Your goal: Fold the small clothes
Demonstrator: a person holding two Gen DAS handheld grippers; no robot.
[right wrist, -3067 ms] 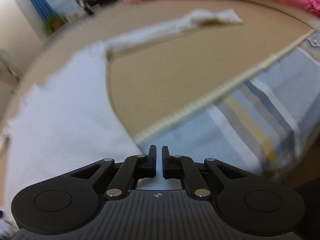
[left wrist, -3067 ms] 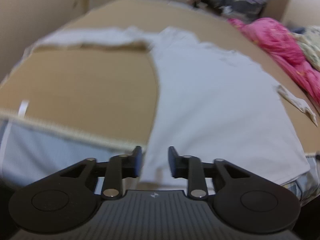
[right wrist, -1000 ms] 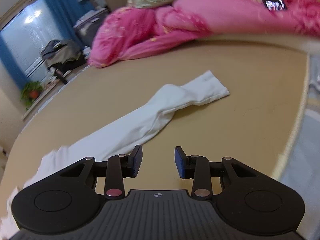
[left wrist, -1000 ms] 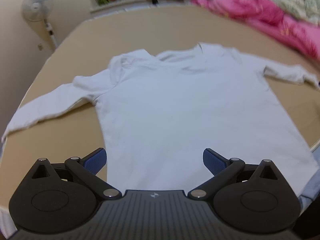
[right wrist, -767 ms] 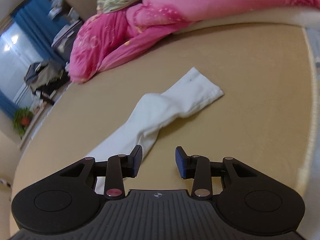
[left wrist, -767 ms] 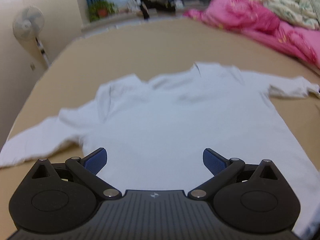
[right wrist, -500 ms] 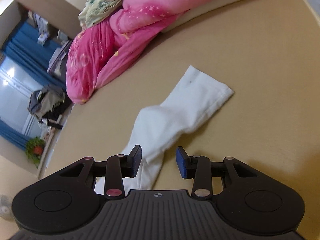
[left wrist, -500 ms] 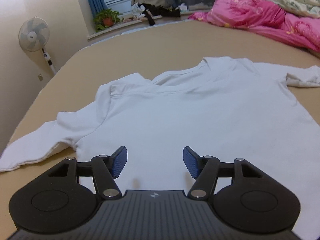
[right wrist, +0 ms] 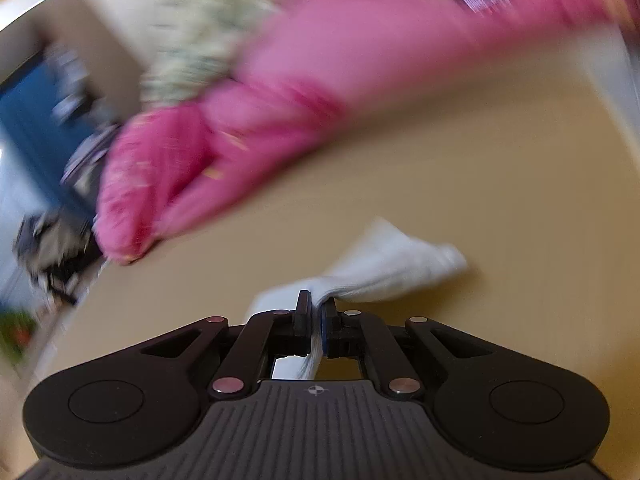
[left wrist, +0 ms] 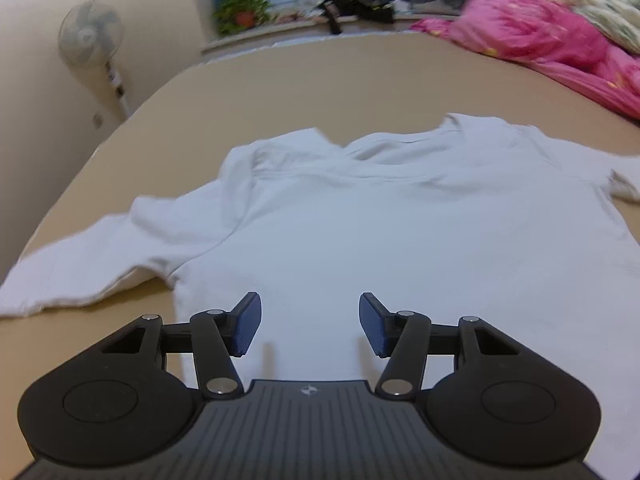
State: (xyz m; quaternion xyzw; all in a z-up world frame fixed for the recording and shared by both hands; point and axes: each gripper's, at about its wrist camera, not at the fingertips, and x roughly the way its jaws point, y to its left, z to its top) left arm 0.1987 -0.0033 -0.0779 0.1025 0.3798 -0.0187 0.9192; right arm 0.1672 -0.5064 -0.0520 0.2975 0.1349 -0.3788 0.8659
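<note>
A small white long-sleeved shirt [left wrist: 400,232] lies flat, front up, on the tan bed surface [left wrist: 360,80], collar away from me. Its left sleeve [left wrist: 80,264] stretches out to the left. My left gripper [left wrist: 310,322] is open and empty, just above the shirt's lower body. My right gripper [right wrist: 318,314] is shut on the shirt's right sleeve [right wrist: 392,264]. The sleeve's cuff end trails forward and right of the jaws onto the tan surface [right wrist: 500,184]. The right wrist view is blurred by motion.
A pink quilt [left wrist: 540,36] is bunched at the far right of the bed; it also shows in the right wrist view [right wrist: 280,112]. A standing fan [left wrist: 90,40] and a potted plant [left wrist: 240,14] are beyond the bed at the far left.
My right gripper has closed on the right sleeve, which it hovered over open before. My left gripper has narrowed from wide open and stays over the shirt's lower body.
</note>
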